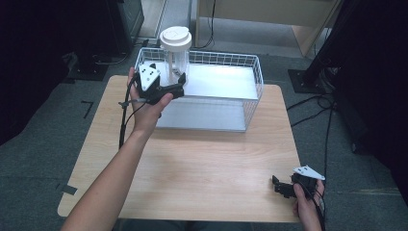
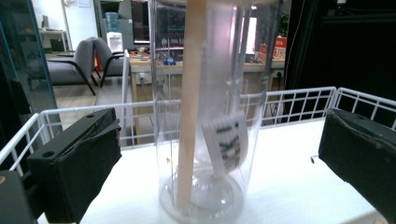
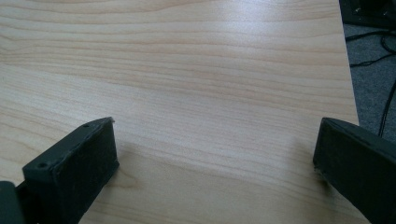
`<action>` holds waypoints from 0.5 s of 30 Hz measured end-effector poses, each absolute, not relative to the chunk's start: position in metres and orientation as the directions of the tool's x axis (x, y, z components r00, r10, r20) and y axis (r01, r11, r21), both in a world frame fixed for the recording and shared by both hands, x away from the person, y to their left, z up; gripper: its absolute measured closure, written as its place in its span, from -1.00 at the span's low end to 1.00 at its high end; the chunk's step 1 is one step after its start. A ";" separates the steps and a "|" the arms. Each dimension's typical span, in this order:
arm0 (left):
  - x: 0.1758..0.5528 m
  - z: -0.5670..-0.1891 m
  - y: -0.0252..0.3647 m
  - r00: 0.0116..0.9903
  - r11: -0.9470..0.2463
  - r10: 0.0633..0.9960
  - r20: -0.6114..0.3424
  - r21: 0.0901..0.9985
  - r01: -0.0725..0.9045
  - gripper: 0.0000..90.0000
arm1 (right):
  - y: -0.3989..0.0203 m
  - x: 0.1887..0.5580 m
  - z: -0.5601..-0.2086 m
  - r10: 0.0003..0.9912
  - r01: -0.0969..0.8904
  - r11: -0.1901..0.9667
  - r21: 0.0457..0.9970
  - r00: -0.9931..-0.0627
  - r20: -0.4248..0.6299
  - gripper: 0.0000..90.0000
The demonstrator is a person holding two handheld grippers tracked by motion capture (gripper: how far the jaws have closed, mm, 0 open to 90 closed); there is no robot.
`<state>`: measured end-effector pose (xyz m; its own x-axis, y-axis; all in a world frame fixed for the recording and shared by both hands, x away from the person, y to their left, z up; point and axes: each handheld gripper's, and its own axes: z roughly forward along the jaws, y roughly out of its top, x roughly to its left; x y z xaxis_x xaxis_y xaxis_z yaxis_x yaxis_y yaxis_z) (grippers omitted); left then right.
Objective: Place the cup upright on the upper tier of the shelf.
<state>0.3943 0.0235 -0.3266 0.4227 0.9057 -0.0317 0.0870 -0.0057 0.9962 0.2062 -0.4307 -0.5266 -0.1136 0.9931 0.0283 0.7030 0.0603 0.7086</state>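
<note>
A clear plastic canister (image 1: 175, 53) with a white lid stands upright in the back left corner of a white wire basket (image 1: 257, 72). In the left gripper view the canister (image 2: 205, 140) rises between the jaws, with a pale upright strip and a printed label showing through its wall. My left gripper (image 1: 179, 84) is held at the basket's left side, level with the canister's lower part. It (image 2: 219, 135) is open, and both pads stand apart from the canister's wall. My right gripper (image 1: 281, 186) rests near the table's front right corner, open (image 3: 215, 140) over bare wood.
The basket's white floor (image 2: 289, 177) stretches to the right of the canister, with its wire wall (image 2: 299, 95) behind. The wooden table (image 1: 202, 159) lies in front of the basket. Cables (image 1: 312, 108) run over the grey floor at the right.
</note>
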 end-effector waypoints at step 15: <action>0.361 -0.359 0.049 0.447 0.000 0.894 -0.042 0.996 0.095 -1.00 | -0.431 0.206 -0.527 0.993 0.702 0.060 0.709 -0.113 0.028 -1.00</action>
<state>0.3612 0.0494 -0.3593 0.4470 0.8935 -0.0423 0.0947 -0.0003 0.9955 0.2062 -0.4307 -0.5267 -0.1130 0.9932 0.0281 0.7024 0.0599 0.7092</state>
